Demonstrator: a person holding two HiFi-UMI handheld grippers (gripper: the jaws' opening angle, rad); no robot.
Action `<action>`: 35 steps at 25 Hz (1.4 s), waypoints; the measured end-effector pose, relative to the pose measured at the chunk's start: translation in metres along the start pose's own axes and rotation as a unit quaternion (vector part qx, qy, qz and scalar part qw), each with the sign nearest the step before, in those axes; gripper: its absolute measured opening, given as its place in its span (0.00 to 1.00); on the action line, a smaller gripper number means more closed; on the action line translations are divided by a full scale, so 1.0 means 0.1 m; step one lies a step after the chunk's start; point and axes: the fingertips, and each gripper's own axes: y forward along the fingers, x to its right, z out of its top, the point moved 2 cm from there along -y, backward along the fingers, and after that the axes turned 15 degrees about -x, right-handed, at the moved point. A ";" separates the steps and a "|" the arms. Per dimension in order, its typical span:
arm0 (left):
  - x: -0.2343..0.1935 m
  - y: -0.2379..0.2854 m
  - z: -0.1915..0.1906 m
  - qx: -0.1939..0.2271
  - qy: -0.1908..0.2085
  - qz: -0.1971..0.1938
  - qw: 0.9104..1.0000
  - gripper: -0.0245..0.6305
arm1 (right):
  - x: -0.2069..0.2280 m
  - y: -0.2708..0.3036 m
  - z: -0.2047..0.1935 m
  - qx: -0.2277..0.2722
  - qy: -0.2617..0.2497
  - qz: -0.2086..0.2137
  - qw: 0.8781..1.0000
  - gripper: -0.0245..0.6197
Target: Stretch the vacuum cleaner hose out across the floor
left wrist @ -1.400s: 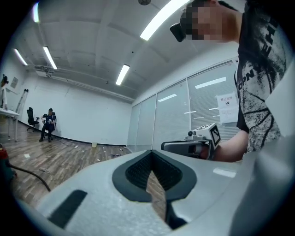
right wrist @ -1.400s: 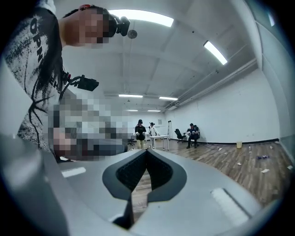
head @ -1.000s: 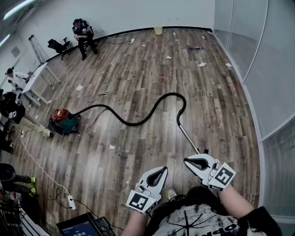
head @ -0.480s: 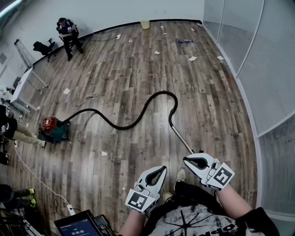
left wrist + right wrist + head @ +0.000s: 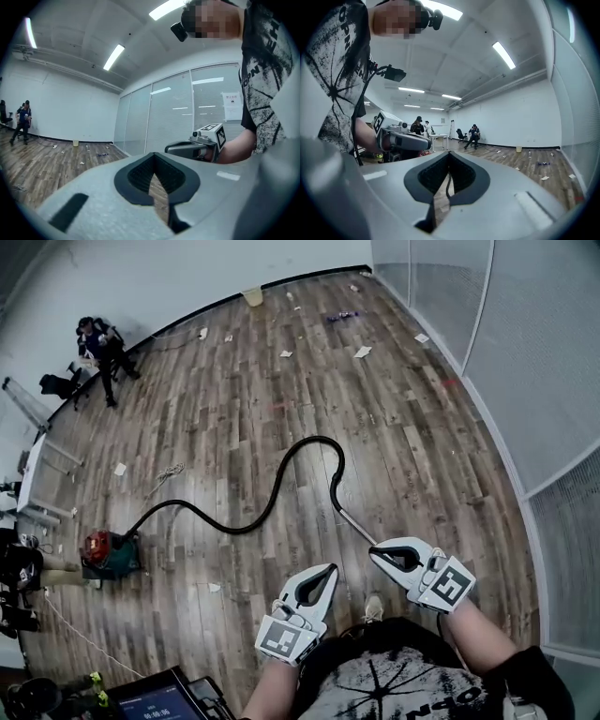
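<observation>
Currently, we hold the left gripper (image 5: 325, 574) and the right gripper (image 5: 377, 553) both fully closed on nothing, while the hose (image 5: 321, 438) snakes from the vacuum cleaner (image 5: 108, 554) at lower left through frame centre, its tube (image 5: 354, 524) ending just beside the nearer right gripper.

Place: bare open-plan office | glass partition walls (image 5: 544, 362) are lining one side | ceiling strip lights (image 5: 114, 56) are glowing | person (image 5: 98, 341) is sitting by far wall | white desk (image 5: 438, 136) is standing nearby

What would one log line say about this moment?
left claw: shut, empty | right claw: shut, empty | hose: lying in curves, not stretched
</observation>
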 end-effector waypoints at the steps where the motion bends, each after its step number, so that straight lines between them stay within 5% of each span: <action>1: -0.01 0.10 0.04 -0.003 0.004 -0.006 1.000 0.04 | 0.10 -0.02 -0.02 0.001 0.003 -0.006 1.000 0.05; 9: -0.17 0.75 0.15 -0.027 0.031 -0.060 0.997 0.04 | 0.61 -0.09 -0.19 0.002 0.035 -0.054 0.998 0.05; 15: -0.56 1.10 0.27 -0.011 0.042 -0.136 0.990 0.04 | 0.91 0.12 -0.34 -0.052 0.056 -0.117 0.990 0.05; 26: -1.70 1.67 0.49 -0.005 0.115 -0.248 0.962 0.04 | 1.74 0.88 -0.45 -0.110 0.116 -0.227 0.961 0.05; 35: -1.87 1.79 0.20 -0.040 0.146 -0.298 0.943 0.04 | 1.72 1.13 -0.67 -0.169 0.129 -0.232 0.949 0.05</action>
